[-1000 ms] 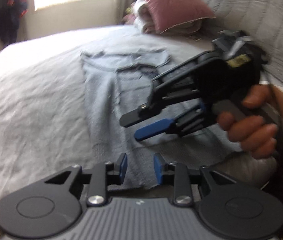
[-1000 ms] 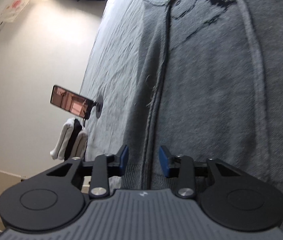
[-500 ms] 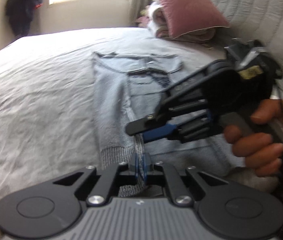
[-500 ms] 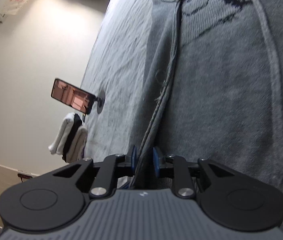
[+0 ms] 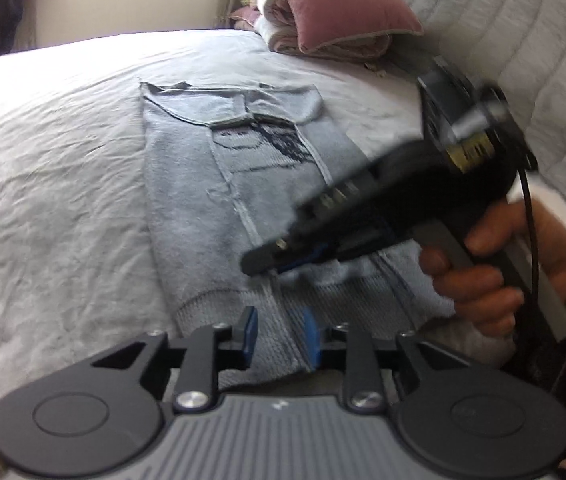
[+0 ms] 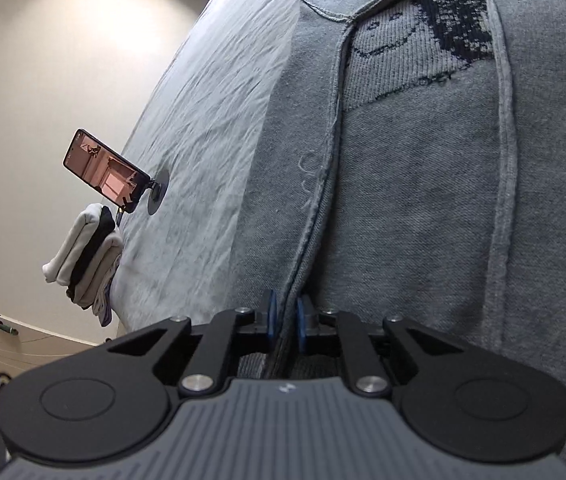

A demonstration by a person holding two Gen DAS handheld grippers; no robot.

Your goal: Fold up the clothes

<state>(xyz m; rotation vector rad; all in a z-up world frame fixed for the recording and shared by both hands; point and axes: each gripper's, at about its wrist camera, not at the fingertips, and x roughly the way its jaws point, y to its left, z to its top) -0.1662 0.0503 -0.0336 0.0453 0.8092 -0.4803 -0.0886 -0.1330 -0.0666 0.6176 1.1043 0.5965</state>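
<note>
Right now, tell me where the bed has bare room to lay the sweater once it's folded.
Bare sheet runs wide beside the grey sweater, on its side away from the right gripper, out to the bed's edge. At that edge the phone on its stand and the folded stack crowd it. Pillows fill the far corner.

Grey knit sweater [image 5: 219,184] with a dark smiley-ish print is lying flat on my bed, sides folded in, ribbed hem [image 6: 307,368] closest to me.
</note>
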